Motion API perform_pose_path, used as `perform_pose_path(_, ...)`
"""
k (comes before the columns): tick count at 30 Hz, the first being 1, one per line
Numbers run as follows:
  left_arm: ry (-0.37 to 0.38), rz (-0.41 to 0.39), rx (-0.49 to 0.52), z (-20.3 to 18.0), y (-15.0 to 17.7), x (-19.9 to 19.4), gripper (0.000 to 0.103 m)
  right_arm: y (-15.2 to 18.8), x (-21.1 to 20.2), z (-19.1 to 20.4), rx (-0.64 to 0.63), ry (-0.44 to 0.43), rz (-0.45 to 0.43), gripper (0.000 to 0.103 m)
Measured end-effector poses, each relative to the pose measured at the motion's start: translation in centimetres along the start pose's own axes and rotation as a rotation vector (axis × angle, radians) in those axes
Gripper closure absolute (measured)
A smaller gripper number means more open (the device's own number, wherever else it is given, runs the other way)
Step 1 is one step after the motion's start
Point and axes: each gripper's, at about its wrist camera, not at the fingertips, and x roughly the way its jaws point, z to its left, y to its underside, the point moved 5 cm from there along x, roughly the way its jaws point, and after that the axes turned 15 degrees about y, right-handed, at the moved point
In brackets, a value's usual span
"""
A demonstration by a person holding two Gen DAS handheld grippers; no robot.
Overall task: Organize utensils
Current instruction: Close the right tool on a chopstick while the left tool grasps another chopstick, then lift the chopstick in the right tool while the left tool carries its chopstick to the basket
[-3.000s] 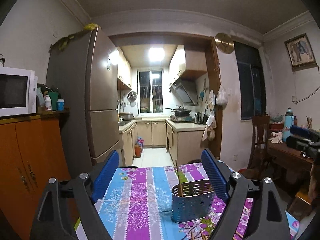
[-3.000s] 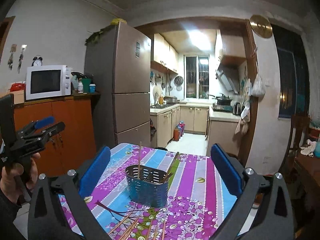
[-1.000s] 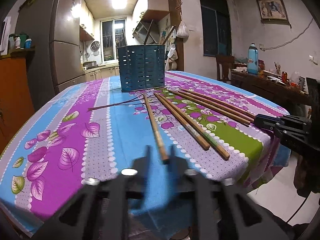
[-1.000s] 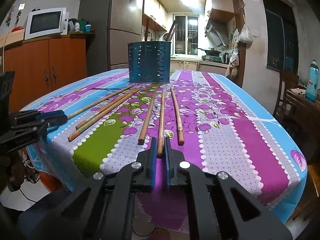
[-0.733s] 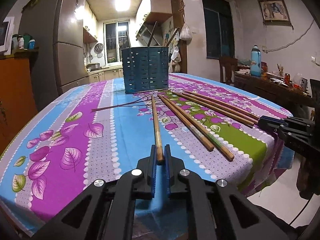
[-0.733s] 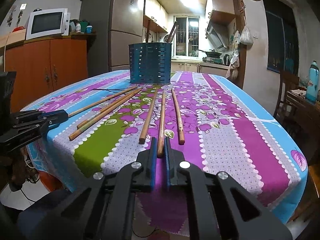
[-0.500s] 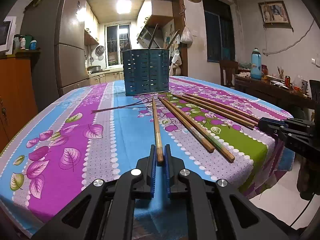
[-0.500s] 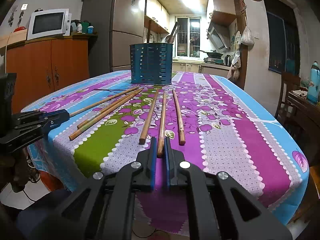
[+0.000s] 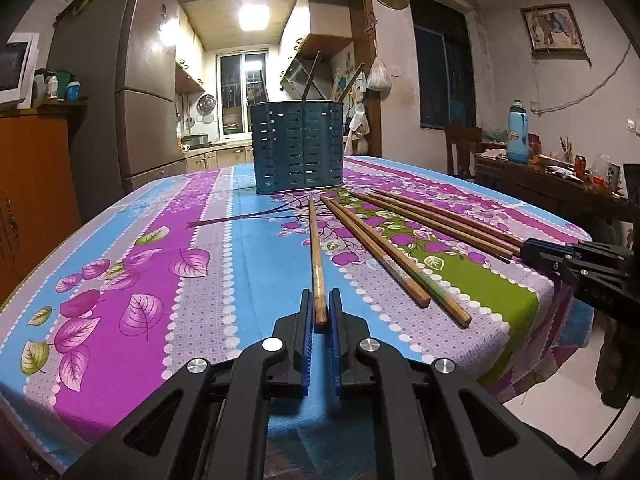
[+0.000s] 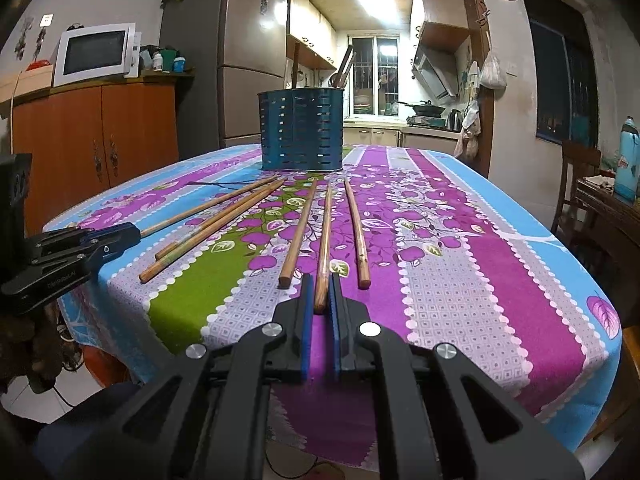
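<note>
Both grippers are clamped on near ends of long brown wooden chopsticks, left gripper [image 9: 319,312] on one [image 9: 314,248] and right gripper [image 10: 319,296] on another [image 10: 323,240], w/ tips toward the slotted blue metal utensil holder [image 10: 301,128]; end-only grip may let them swing & miss its rim.

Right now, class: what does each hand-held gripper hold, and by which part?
The left hand-held gripper clamps one wooden chopstick at its near end. The right hand-held gripper clamps another chopstick, also at its near end.
</note>
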Motion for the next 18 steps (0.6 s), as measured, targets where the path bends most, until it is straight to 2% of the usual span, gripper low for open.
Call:
perform_pose_path(9,-0.005,-0.032,0.003,0.2,-1.2,-1.3,0.095,-0.9,-0.8,-0.8,0.027,0.01,-0.026,0.098)
perform_pose_path(18,-0.003,-0.129,0.035,-0.7,-5.3,-4.4,0.095,-5.9,-4.3,-1.3,0.003,0.008,-0.138,0.098)
